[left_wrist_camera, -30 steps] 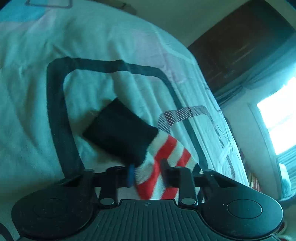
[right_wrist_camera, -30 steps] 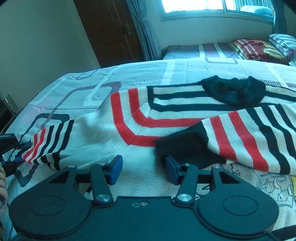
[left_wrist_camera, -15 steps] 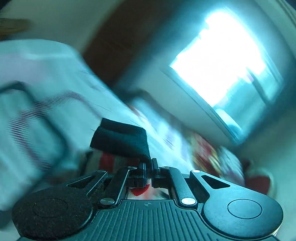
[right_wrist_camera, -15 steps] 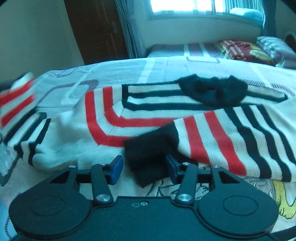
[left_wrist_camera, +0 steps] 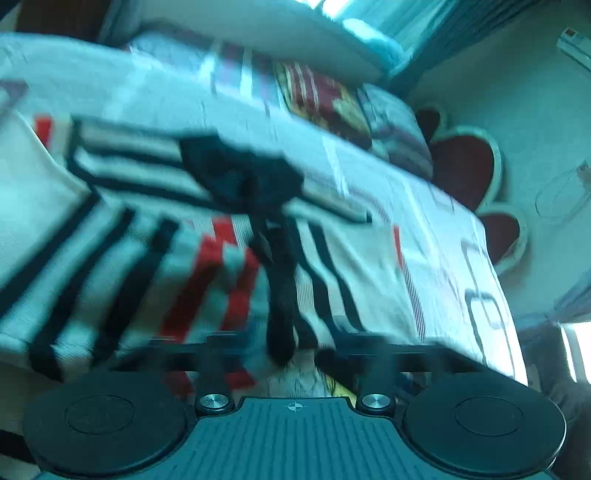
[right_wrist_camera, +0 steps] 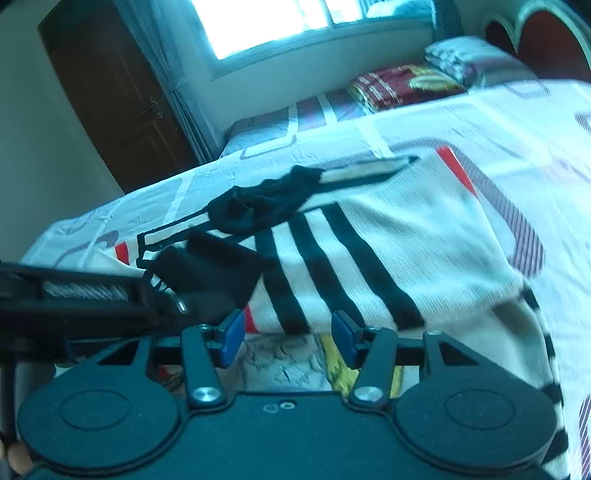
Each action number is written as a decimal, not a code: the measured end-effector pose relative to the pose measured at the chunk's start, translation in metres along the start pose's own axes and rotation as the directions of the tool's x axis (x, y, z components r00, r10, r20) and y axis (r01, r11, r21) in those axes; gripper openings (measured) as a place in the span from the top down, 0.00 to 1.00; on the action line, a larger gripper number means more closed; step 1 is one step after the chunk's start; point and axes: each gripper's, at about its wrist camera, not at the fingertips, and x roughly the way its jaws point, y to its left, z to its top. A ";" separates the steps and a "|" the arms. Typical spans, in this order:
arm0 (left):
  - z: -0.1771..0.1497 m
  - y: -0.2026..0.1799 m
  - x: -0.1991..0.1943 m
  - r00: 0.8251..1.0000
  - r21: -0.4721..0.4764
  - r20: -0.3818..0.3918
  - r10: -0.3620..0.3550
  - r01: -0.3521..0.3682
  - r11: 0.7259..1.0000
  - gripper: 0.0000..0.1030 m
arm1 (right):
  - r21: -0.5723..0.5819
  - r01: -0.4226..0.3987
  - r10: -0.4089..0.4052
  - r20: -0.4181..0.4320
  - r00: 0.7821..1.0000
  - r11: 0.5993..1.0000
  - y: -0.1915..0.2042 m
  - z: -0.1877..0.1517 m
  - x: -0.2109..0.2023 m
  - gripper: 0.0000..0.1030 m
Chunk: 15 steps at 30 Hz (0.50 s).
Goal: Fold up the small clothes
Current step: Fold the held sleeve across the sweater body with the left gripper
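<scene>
Left wrist view, heavily motion-blurred. Your left gripper (left_wrist_camera: 291, 354) sits at the lower centre of the frame, its fingers spread apart. A black cuff (left_wrist_camera: 280, 295) hangs as a dark vertical strip in the gap between them; the blur hides whether either finger touches it. The striped sweater (left_wrist_camera: 147, 229) fills the middle and left of the frame, spread on the bed sheet (left_wrist_camera: 443, 258), with its black collar (left_wrist_camera: 240, 177) above centre. Patterned pillows (left_wrist_camera: 332, 107) lie at the upper centre and a scalloped headboard (left_wrist_camera: 465, 166) stands at the right.

Right wrist view. Your right gripper (right_wrist_camera: 288, 338) is at the lower centre, its blue pads (right_wrist_camera: 231, 334) held well apart with nothing between them; printed bedding shows through the gap. The sweater (right_wrist_camera: 388, 251) lies across the centre of the frame, white with black and red stripes, its lower edge just above the fingertips. The collar (right_wrist_camera: 266, 203) is bunched at the upper left of the garment. Two black cuffs (right_wrist_camera: 210, 266) rest together at centre left, on the sweater's body below the collar. The left gripper (right_wrist_camera: 92, 299) enters from the left edge, its tip at those cuffs. A brown door (right_wrist_camera: 110, 92) occupies the upper left, a bright window (right_wrist_camera: 266, 22) the top centre.
</scene>
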 end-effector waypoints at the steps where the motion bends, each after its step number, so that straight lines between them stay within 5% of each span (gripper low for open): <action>1: 0.000 -0.002 -0.016 0.998 0.005 0.065 0.009 -0.010 1.000 0.00 | 0.019 -0.016 0.016 -0.004 1.000 1.000 -0.003 -0.001 0.000 0.47; 5: 0.013 0.003 -0.050 0.987 0.058 0.149 0.052 -0.061 0.996 0.00 | 0.011 -0.056 0.056 -0.015 0.998 0.998 -0.001 -0.004 0.002 0.44; 8: 0.018 0.039 -0.066 0.965 0.012 0.177 0.193 -0.199 0.980 0.00 | -0.005 -0.073 0.072 -0.047 0.996 0.997 0.004 -0.004 0.011 0.44; 14: 0.003 0.123 -0.090 0.876 -0.116 0.194 0.441 -0.426 0.897 0.00 | -0.078 -0.066 0.064 -0.026 0.998 0.995 0.030 -0.001 0.029 0.46; 15: -0.005 0.136 -0.089 0.869 -0.130 0.188 0.459 -0.441 0.888 0.00 | -0.089 -0.044 0.043 -0.014 0.999 0.995 0.032 -0.001 0.033 0.57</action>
